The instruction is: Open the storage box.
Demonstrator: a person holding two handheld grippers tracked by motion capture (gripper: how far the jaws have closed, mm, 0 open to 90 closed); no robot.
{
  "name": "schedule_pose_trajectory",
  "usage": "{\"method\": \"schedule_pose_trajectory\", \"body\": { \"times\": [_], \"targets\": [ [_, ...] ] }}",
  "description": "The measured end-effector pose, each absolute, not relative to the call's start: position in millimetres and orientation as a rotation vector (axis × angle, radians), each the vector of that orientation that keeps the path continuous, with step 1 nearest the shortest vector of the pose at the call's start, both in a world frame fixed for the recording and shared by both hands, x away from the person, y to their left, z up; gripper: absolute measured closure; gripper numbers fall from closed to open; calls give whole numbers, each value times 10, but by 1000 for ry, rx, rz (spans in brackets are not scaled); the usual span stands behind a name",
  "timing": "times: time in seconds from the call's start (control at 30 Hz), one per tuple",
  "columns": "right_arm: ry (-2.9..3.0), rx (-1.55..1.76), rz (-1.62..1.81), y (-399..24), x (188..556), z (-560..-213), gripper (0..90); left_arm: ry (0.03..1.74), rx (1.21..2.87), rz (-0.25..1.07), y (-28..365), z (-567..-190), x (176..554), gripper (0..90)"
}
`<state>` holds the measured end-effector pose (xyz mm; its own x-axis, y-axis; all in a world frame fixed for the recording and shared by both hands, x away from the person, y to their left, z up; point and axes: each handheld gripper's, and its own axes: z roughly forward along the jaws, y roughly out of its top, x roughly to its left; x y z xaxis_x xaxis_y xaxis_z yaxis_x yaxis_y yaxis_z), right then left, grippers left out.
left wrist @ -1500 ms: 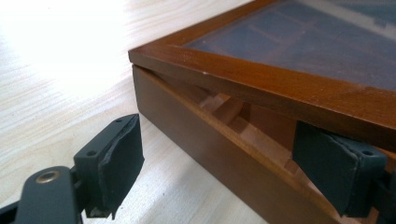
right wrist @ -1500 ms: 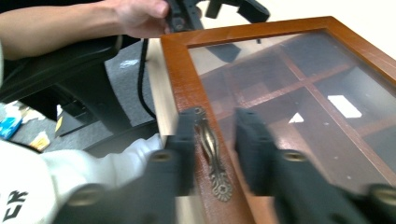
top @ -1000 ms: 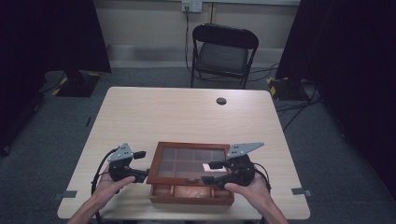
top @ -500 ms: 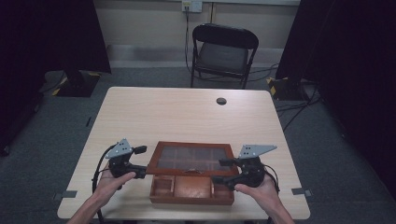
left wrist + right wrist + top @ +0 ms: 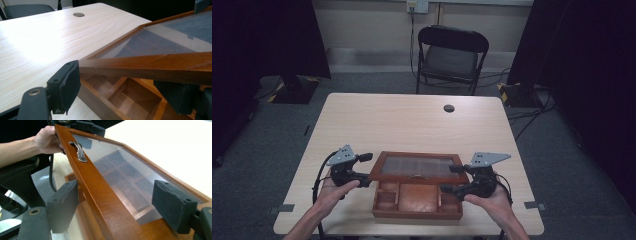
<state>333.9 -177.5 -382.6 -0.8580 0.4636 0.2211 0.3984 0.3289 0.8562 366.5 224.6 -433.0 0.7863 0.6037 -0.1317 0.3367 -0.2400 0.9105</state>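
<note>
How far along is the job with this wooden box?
Done: lid raised at the front, compartments showing. In hand: left gripper, jaws just closing, and right gripper, jaws just opening, straddle its frame at each end. Left: probably swinging it fully back.

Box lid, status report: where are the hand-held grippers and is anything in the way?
Left hand-held gripper and right hand-held gripper straddle the lid's side rails. Glass lid half raised over the wooden box. Table behind it bare except for a dark grommet.
</note>
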Motion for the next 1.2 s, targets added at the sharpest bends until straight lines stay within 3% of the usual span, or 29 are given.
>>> {"method": "schedule_pose_trajectory", "body": {
  "times": [0.47,1.0,1.2],
  "targets": [
    [2447,853,1572,-1852,3454,-3787,230,712,1842,285,2178,-4233,3771,261],
    [2296,909,1630,-2036,3610,-3742,356,688,1800,292,2095,-4135,3886,301],
    [2295,923,1641,-2078,3652,-3746,413,680,1804,282,2053,-4154,3914,378]
  ]
}}
